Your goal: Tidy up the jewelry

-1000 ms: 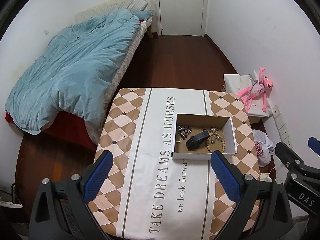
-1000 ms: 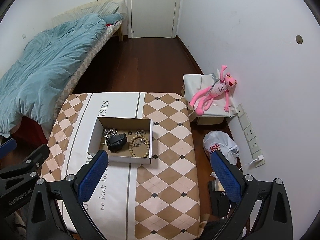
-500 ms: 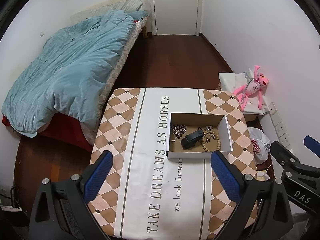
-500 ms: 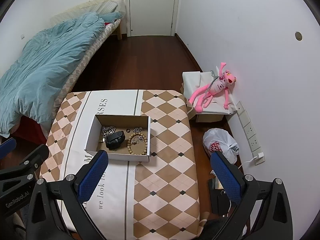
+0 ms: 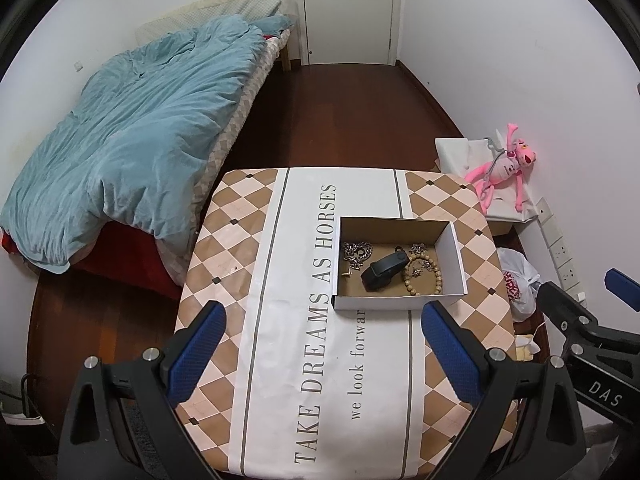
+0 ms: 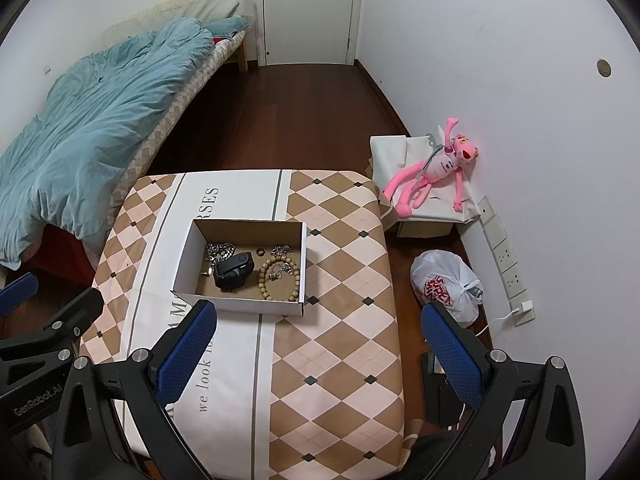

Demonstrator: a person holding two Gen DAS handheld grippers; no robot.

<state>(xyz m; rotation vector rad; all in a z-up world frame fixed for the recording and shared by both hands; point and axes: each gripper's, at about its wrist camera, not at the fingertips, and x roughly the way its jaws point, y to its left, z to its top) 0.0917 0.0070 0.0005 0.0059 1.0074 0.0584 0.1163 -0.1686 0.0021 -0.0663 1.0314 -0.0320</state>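
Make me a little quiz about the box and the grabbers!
1. True or false: the box holds a bead bracelet.
2. What lies between the chain and the bracelet? A) black band B) spoon C) key
3. Fill in: both the left gripper and the right gripper are ____.

Key: 1 true. 2 A, the black band. 3 open, holding nothing.

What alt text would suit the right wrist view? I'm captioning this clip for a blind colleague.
An open cardboard box sits on a checkered tablecloth, holding a wooden bead bracelet, a black watch and silver chains. The right gripper hovers in front of it, jaws wide open and empty.
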